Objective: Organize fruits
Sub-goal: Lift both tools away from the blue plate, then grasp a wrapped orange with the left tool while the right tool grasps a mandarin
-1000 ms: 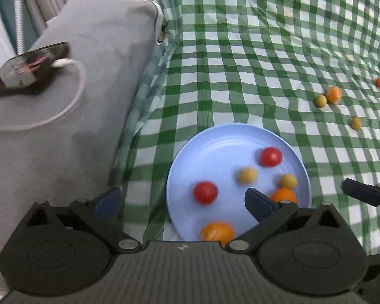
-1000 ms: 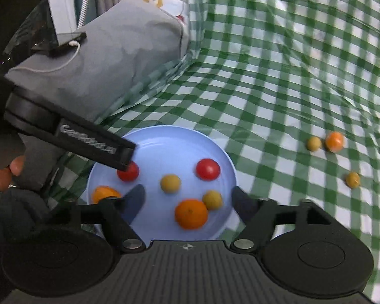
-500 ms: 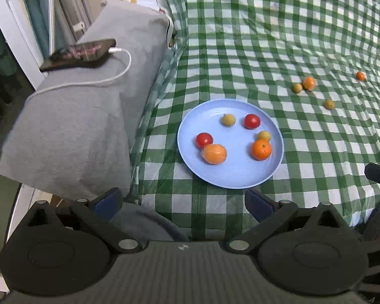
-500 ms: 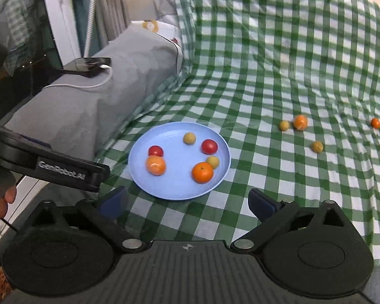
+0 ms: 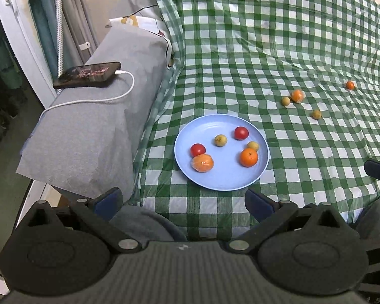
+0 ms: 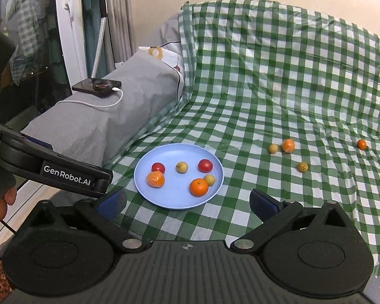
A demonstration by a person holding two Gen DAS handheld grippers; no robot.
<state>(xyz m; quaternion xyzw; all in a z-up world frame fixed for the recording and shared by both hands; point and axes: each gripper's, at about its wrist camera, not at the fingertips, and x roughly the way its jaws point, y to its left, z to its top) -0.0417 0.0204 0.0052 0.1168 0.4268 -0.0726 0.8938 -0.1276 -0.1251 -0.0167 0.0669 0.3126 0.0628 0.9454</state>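
Green-checked cloth is covering the bed, a grey pillow lying along its left edge. Your blue plate is sitting on it, carrying six fruits, four more lying well apart to its right. Both tongs, left tongs and right tongs, are hovering spread wide, pinching nothing, the right's jaws having just been opening.

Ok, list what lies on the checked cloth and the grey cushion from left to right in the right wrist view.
phone → blue plate → yellowish fruit → wrapped orange fruit → second yellowish fruit → small orange fruit
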